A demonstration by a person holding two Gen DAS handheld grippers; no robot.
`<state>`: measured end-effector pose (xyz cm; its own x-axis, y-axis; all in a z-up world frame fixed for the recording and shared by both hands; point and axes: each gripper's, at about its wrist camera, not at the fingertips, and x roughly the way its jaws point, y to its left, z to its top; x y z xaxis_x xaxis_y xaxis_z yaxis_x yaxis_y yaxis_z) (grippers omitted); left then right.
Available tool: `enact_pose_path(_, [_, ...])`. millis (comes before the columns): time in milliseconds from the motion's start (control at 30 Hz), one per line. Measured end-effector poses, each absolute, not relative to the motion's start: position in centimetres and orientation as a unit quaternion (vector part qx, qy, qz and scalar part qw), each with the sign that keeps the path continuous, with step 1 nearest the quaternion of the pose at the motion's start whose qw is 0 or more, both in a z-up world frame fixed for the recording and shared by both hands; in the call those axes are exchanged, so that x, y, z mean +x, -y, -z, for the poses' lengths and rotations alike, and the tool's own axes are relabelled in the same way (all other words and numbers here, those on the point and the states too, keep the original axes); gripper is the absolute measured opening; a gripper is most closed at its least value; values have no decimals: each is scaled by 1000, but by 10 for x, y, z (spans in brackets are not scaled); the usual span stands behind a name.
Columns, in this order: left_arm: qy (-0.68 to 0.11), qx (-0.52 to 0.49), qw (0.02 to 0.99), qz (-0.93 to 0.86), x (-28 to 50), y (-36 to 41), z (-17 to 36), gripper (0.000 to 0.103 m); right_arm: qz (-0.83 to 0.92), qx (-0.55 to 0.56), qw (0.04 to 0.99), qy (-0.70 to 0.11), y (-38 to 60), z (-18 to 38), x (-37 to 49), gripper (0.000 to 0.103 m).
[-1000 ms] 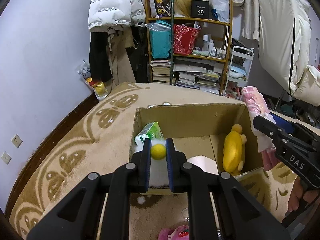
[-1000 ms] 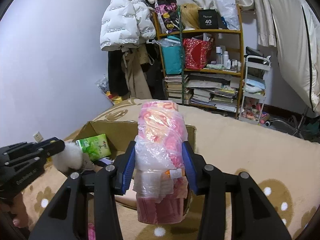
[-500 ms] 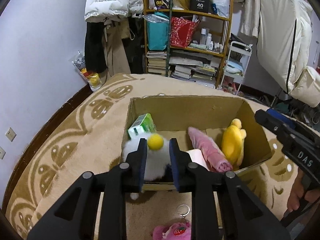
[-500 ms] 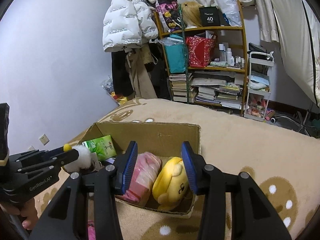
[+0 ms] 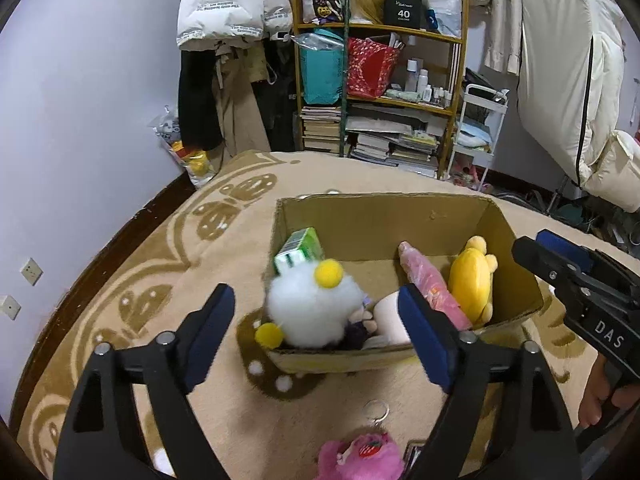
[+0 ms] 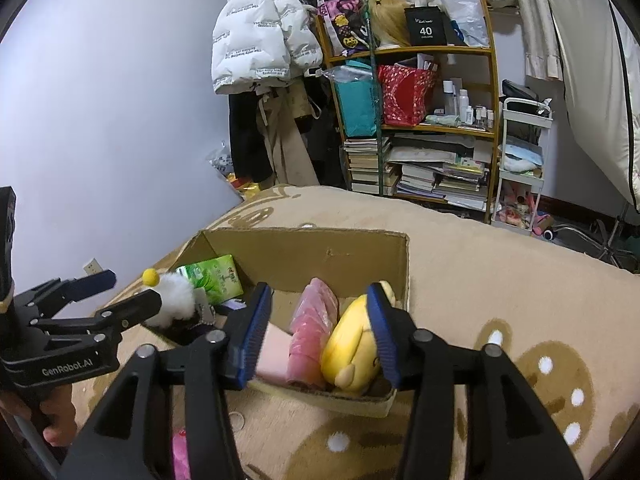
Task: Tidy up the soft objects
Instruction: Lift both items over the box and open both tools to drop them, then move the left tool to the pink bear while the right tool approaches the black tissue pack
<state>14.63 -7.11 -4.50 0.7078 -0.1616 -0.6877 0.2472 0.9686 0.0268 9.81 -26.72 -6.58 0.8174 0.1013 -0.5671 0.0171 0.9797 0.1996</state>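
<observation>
Now we are spreading the left gripper, its jaws opening clear of the white fluffy toy, which is dropping just ahead of the fingers into the near left corner of the cardboard box. A second ago those pads were clamped on it. We are also opening the right gripper, nothing between its jaws; the pink wrapped bundle it was gripping is now lying in the box beyond its fingertips, beside the yellow plush. That means two more soft things are stowed. Nearest us, behind the left fingers, a pink plush is waiting on the rug.
</observation>
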Motion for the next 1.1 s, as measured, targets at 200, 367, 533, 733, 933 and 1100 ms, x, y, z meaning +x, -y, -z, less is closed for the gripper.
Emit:
enact_pose_path(200, [-389, 56, 913, 105, 131, 58, 40, 90, -25, 88, 945, -314, 259, 60, 82, 78])
enact_pose_path(367, [-409, 53, 905, 102, 113, 47, 36, 91, -28, 80, 945, -316, 254, 50, 65, 95])
enact_pose_path(533, [-422, 58, 899, 103, 97, 41, 29, 95, -30, 68, 945, -319, 245, 44, 47, 103])
enact_pose_path(733, [-442, 61, 889, 102, 80, 34, 27, 95, -36, 56, 939, -337, 232, 45, 31, 103])
enact_pose_path(933, [-475, 76, 872, 95, 66, 30, 37, 95, -39, 46, 931, -360, 219, 56, 14, 103])
enact_pose_path(1100, [-502, 74, 857, 94, 64, 26, 46, 95, -39, 39, 923, -381, 209, 65, 6, 103])
